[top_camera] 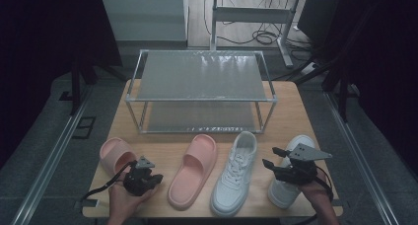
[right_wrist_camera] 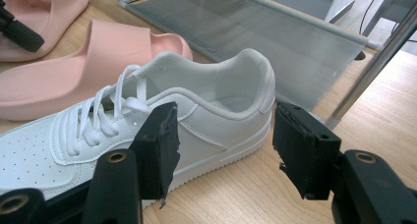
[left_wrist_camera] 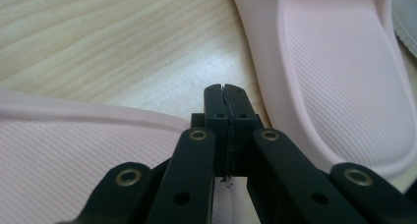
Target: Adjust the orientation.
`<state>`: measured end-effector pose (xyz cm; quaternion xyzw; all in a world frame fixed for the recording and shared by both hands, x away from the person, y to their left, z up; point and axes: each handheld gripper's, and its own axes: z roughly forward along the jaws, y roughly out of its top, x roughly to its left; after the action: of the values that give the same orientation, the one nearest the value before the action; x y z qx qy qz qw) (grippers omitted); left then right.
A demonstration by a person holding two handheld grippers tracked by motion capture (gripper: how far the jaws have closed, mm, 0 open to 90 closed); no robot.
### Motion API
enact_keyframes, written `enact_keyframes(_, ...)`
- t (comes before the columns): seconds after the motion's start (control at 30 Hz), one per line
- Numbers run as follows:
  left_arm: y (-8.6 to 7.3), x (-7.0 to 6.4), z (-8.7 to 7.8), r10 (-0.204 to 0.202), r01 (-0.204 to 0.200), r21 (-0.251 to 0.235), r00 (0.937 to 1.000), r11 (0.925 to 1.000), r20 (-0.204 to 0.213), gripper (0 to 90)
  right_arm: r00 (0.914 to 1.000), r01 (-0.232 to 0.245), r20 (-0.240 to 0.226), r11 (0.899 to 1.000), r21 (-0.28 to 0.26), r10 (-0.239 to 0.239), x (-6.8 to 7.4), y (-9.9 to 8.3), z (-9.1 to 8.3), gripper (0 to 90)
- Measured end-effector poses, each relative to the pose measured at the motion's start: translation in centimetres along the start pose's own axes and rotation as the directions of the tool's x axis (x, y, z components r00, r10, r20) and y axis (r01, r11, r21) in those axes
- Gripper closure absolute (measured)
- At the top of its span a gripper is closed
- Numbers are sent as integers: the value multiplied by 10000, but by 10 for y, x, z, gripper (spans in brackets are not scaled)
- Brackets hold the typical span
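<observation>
Right gripper (right_wrist_camera: pixel 223 150), jaws spread wide, lines up on the heel of the white sneaker (right_wrist_camera: pixel 162 121) at table six o'clock, presumably to shelve it on the shoe rack (top_camera: pixel 199 99); left gripper (left_wrist_camera: pixel 228 111) pinched closed, idle over the pink slide (left_wrist_camera: pixel 74 150).

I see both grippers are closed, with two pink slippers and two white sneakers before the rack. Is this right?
Not quite. The right gripper is open in the right gripper view, jaws apart near a white sneaker. The left gripper is closed. The rest holds.
</observation>
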<state>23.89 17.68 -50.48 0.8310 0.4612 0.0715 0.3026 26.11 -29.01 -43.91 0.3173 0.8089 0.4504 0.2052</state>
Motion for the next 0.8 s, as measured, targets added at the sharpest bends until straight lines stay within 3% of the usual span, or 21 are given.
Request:
enact_keyframes(0.23, -10, -7, -6, 150, -150, 9, 9999, 9999, 76, 899, 10000, 35, -24, 10000, -4, -35, 2, 1, 1, 434)
enact_keyframes(0.3, -12, -8, -11, 111, -110, -211, 9999, 9997, 57, 898, 10000, 48, -23, 10000, -3, -48, 3, 1, 1, 434)
enact_keyframes(0.33, -12, -7, -19, 38, -37, -588, 10000, 9983, 10, 894, 10000, 79, -26, 10000, 30, -78, 4, 1, 2, 433)
enact_keyframes(0.37, -12, -7, -19, 38, -37, -588, 10000, 9983, 10, 894, 10000, 79, -26, 10000, 30, -78, 4, 1, 2, 433)
enact_keyframes(0.4, -13, -3, -29, -121, 115, -974, 9999, 9952, -55, 894, 10000, 93, -16, 10000, 22, -93, 4, 1, 1, 433)
enact_keyframes(0.43, -13, -3, -29, -121, 115, -974, 9999, 9952, -55, 894, 10000, 93, -16, 10000, 22, -93, 4, 1, 1, 433)
enact_keyframes(0.47, -13, 2, -41, -289, 272, -1355, 9995, 9904, -109, 894, 10000, 96, -18, 10000, -6, -96, 4, 1, 1, 433)
enact_keyframes(0.5, -13, 2, -41, -289, 272, -1355, 9995, 9904, -109, 894, 10000, 96, -18, 10000, -6, -96, 4, 1, 1, 433)
enact_keyframes(0.53, -15, 8, -54, -544, 529, -1730, 9985, 9835, -36, 895, 10000, 65, -15, 10000, -30, -65, 4, 1, 0, 433)
enact_keyframes(0.57, -15, 8, -54, -544, 529, -1730, 9985, 9835, -36, 895, 10000, 65, -15, 10000, -30, -65, 4, 1, 0, 433)
enact_keyframes(0.6, -15, 14, -66, -762, 738, -2077, 9971, 9754, -35, 894, 10000, 39, 12, 10000, -48, -39, 3, 1, 0, 433)
enact_keyframes(0.63, -15, 14, -66, -762, 738, -2077, 9971, 9754, -35, 895, 10000, 39, 12, 10000, -48, -39, 3, 1, 0, 433)
enact_keyframes(0.67, -16, 21, -78, -963, 911, -2408, 9953, 9663, -98, 894, 10000, 13, 37, 10000, -33, -13, 2, 1, 0, 433)
enact_keyframes(0.7, -16, 21, -78, -963, 911, -2408, 9953, 9663, -98, 894, 10000, 13, 37, 10000, -33, -13, 2, 1, 0, 433)
enact_keyframes(0.73, -17, 30, -87, -1202, 1088, -2666, 9924, 9577, -268, 894, 10000, 3, 45, 10000, -23, -3, 2, 1, 0, 433)
enact_keyframes(0.8, -18, 35, -91, -1328, 1178, -2776, 9905, 9534, -358, 894, 10000, -9, 44, 10000, -17, 9, 2, 0, 0, 433)
